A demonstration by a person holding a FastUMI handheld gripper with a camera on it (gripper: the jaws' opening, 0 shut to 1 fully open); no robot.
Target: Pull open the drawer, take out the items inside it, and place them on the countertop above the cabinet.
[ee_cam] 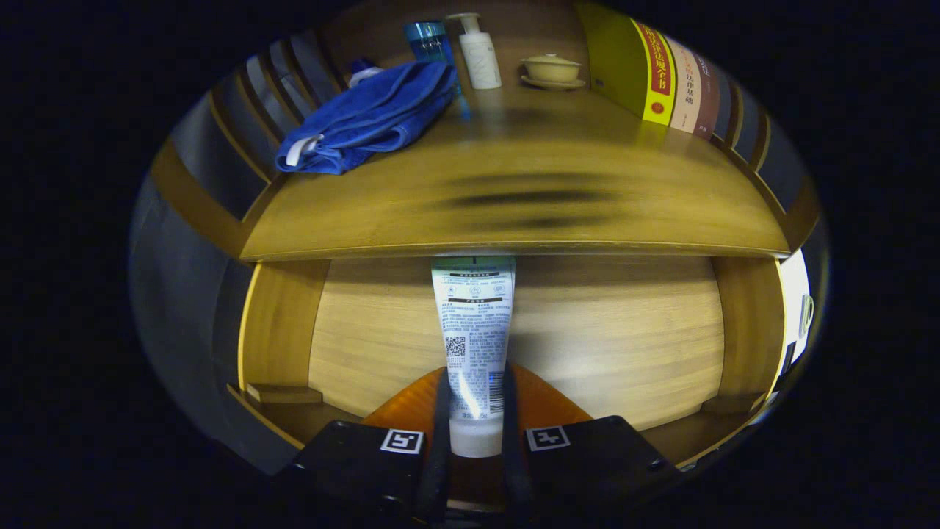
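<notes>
My gripper (474, 411) is shut on a white tube (474, 330) with printed text, both fingers pressing its lower part near the cap. The tube points away from me, over the open drawer (609, 345) with its light wooden bottom. The tube's far end reaches the front edge of the wooden countertop (514, 198), which lies just beyond and above the drawer. An orange item (540, 404) lies in the drawer under my fingers, mostly hidden by them.
On the countertop, a folded blue towel (367, 117) lies at the left. A blue glass (428, 38), a white pump bottle (479, 55) and a lidded ceramic cup on a saucer (552, 70) stand at the back. Upright books (661, 70) line the right side.
</notes>
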